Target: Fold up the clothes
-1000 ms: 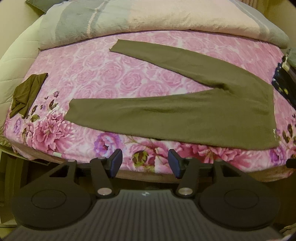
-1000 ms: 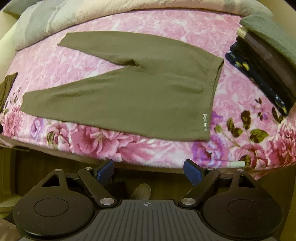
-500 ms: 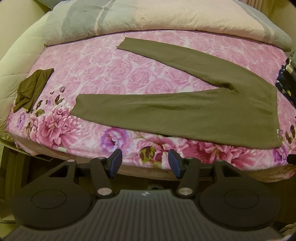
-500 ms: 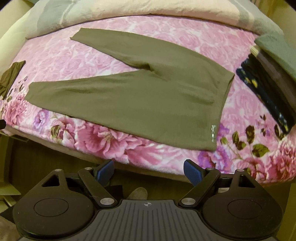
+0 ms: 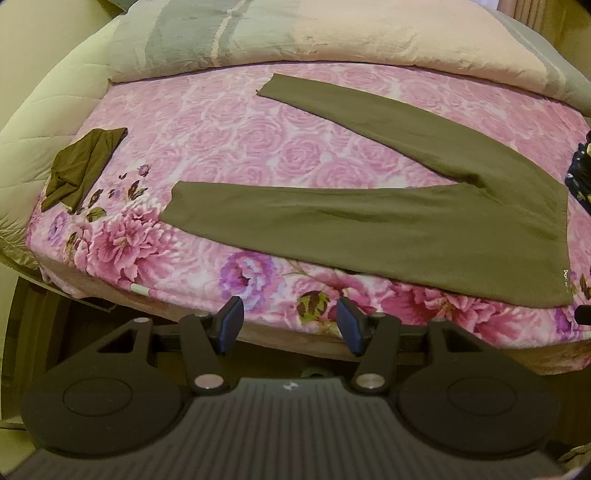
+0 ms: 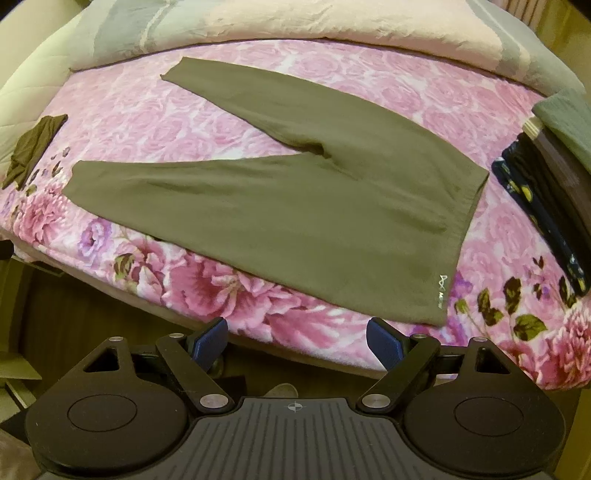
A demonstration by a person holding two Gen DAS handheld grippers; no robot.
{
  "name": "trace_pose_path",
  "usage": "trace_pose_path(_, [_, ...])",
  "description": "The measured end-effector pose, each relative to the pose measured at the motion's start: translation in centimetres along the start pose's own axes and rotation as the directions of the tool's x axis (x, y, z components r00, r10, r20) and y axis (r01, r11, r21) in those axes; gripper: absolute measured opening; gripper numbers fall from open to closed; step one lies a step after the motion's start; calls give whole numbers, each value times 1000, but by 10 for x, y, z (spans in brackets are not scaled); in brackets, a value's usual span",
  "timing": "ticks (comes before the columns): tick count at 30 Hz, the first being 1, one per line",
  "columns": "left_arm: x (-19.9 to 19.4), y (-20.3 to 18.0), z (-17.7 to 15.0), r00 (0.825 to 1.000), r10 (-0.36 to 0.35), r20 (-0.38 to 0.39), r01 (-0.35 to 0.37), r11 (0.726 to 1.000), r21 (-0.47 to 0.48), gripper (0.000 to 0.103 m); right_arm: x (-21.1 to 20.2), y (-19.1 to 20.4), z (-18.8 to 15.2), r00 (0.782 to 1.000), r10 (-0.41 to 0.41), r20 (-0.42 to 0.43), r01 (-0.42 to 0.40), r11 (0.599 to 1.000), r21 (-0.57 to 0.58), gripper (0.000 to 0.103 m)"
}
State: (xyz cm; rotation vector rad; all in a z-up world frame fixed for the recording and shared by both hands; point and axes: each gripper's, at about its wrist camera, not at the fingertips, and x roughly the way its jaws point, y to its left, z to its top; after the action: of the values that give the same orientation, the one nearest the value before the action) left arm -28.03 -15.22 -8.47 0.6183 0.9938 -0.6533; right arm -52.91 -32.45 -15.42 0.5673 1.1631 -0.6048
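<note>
A: Olive knit is what the trousers are made of; they are laid flat on the bed, legs spread in a V toward the left of both views, waistband toward the right.

B: Where on the bed are they placed?

A: The near leg is run along the front edge, and the far leg is angled up toward the quilt heaped at the back. A small pale logo is seen at the near corner of the waistband (clearest in the right wrist view).

B: And the grippers?

A: The left gripper is held off the front edge of the bed, below the near leg, jaws spread wide with nothing between them. The right gripper is likewise held off the edge, below the waistband corner, jaws spread and empty. No cloth is touched by either.

B: What else is seen around the trousers?

A: A second olive garment, crumpled, is left at the left side of the bed, well apart from the leg ends. A stack of folded clothes (dark, one layer with yellow print, a grey-green piece on top) is set at the right, near the waistband but not touching it. The sheet is pink, printed with roses, with larger blooms along the front.
</note>
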Motion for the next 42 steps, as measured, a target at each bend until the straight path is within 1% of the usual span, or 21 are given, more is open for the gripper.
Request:
trace_pose_path(8, [2, 7, 1, 1000, 13, -9, -13, 1000, -12, 51, 5, 7, 8, 1000, 25, -2, -25, 999, -19, 85])
trace_pose_path(12, [10, 9, 12, 1000, 5, -11, -5, 1000, 1, 51, 8, 8, 13, 1000, 26, 1, -26, 1000, -11, 85])
trace_pose_path(14, [14, 9, 21, 1000, -2, -8, 3, 1000, 14, 51, 10, 6, 16, 1000, 18, 4, -18, 1000, 10, 85])
trace_pose_path(17, [27, 11, 37, 1000, -25, -5, 25, 999, 35, 51, 11, -2, 23, 1000, -2, 16, 1, 997, 73, 85])
trace_pose_path(22, [51, 18, 72, 994, -109, 16, 108, 991, 75, 51, 13, -20, 36, 999, -26, 26, 19, 975, 222, 85])
trace_pose_path(25, [62, 27, 99, 986, -157, 48, 150, 981, 126, 51, 13, -31, 45, 999, -49, 24, 39, 946, 322, 85])
trace_pose_path(28, [69, 34, 126, 976, -202, 80, 184, 964, 193, 52, 13, -40, 53, 995, -97, 14, 83, 909, 408, 85])
trace_pose_path(30, [75, 38, 144, 968, -235, 89, 208, 949, 238, 55, 12, -43, 58, 991, -134, 12, 113, 881, 460, 85])
trace_pose_path(34, [93, 44, 172, 956, -283, 81, 244, 915, 320, 55, 11, -39, 64, 981, -191, 11, 154, 821, 550, 85])
trace_pose_path(38, [117, 48, 188, 943, -329, 47, 286, 873, 394, 56, 17, -25, 62, 975, -223, 5, 173, 771, 613, 85])
trace_pose_path(39, [124, 48, 190, 941, -336, 36, 292, 861, 417, 56, 18, -21, 60, 971, -238, 11, 178, 754, 632, 85])
trace_pose_path(40, [130, 47, 192, 941, -337, 27, 293, 851, 435, 56, 16, -18, 56, 963, -266, 33, 178, 729, 661, 85])
trace_pose_path(41, [135, 47, 195, 940, -340, 20, 295, 844, 449, 56, 12, -15, 51, 949, -306, 71, 172, 695, 698, 85])
trace_pose_path(42, [139, 46, 196, 939, -343, 14, 298, 836, 461, 56, 7, -12, 47, 935, -338, 108, 158, 669, 726, 85])
